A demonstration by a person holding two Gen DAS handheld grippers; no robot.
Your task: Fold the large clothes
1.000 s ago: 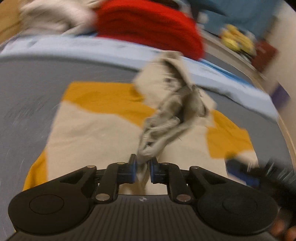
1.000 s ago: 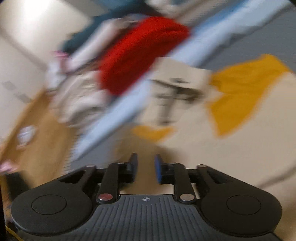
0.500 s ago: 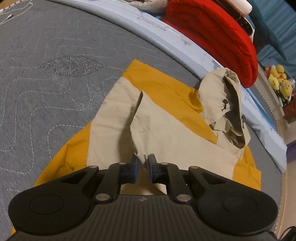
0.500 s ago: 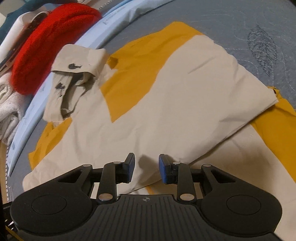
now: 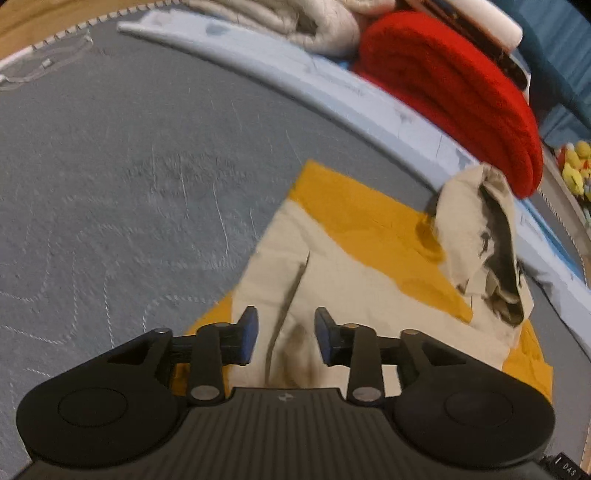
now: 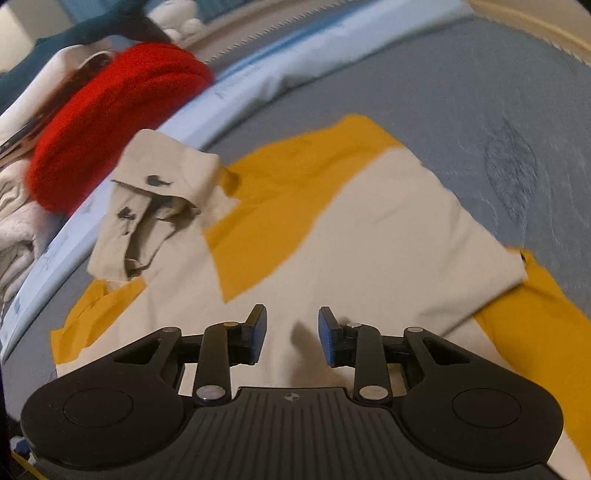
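Beige-and-mustard jacket (image 6: 369, 229) spread on the grey quilted bed (image 5: 129, 166), partly folded, a beige panel laid over the mustard body, hood (image 6: 159, 199) bunched at the far end near the pale blue edging.

Left gripper (image 5: 283, 334) spread apart, nothing between the pads, poised just above a lengthwise crease in the beige cloth. Right gripper (image 6: 291, 334) likewise spread and empty, over flat beige fabric.

Best way on, by judgement: pinch only the top layer at the near hem with both grippers at matching points, lift evenly, carry toward the hood end, set down flat — no dragging, or the under-layer shifts. Worth smoothing the crease (image 5: 291, 295) under the left gripper first. Mustard sleeve (image 6: 535, 314) sticking out at the side probably needs tucking in before the next fold. Hood lumpy; flatten or fold inward, else the bundle sits crooked.

Around: red knit blanket (image 5: 450, 92) and pale bedding (image 5: 280, 18) stacked beyond the bed's edge, yellow plush toys (image 5: 576, 166) further off — close to the hood, little spare room there.
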